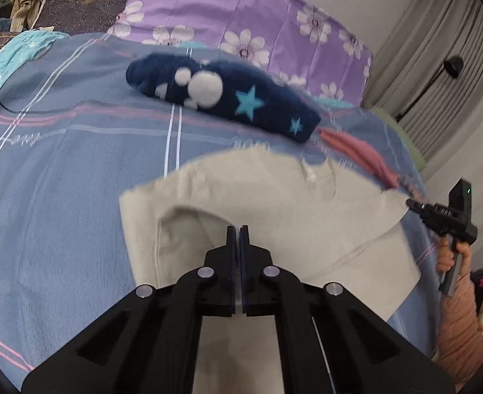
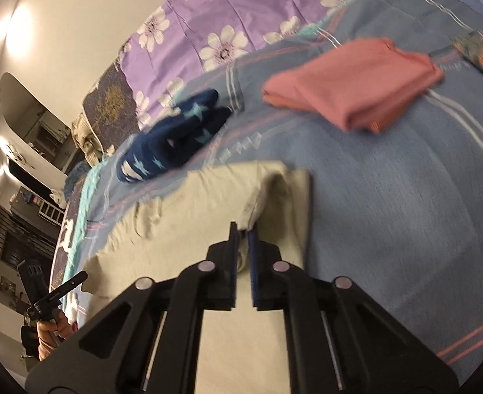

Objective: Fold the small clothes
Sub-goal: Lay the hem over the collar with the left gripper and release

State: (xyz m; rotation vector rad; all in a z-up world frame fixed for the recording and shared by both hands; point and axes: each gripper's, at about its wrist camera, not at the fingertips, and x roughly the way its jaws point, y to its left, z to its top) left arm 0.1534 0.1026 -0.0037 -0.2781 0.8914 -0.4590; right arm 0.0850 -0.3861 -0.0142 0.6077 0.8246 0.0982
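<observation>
Item: cream garment (image 1: 274, 197), soft matte knit, lying partly folded on the bed (image 1: 61, 197), near its front edge. One doubled layer forms a rounded fold along the near side; a small neckline notch shows at the far edge.

Left hand-held gripper (image 1: 240, 233): jaws pressed together at the folded edge. Cloth seems to be caught between the pads, though blur leaves this uncertain.

Right hand-held gripper (image 2: 244, 229): jaws nearly together, pinching a bunched flap of the cream garment at its right-hand corner; the cloth rises visibly between the pads.

Step in hand, as judged: carrying or laying down a fold of the cream garment. To do it well, both grips should travel level and together, so the edge lands square on the layer beneath. Cloth should be kept lightly taut between the two grips to avoid a wrinkle. Release should come only once the fold lies flat.

Other holdings on the bed:
- Navy fleece garment (image 1: 221, 95), plush, with white blobs and pale blue stars, rolled loosely; beyond the cream garment.
- Pink garment (image 2: 356, 82), smooth, folded into a flat rectangle; toward the right edge.
- Bed cover: blue-grey, brushed, with white and pink stripes.
- Purple floral quilt (image 1: 241, 10), glossy, creased; along the far edge.
</observation>
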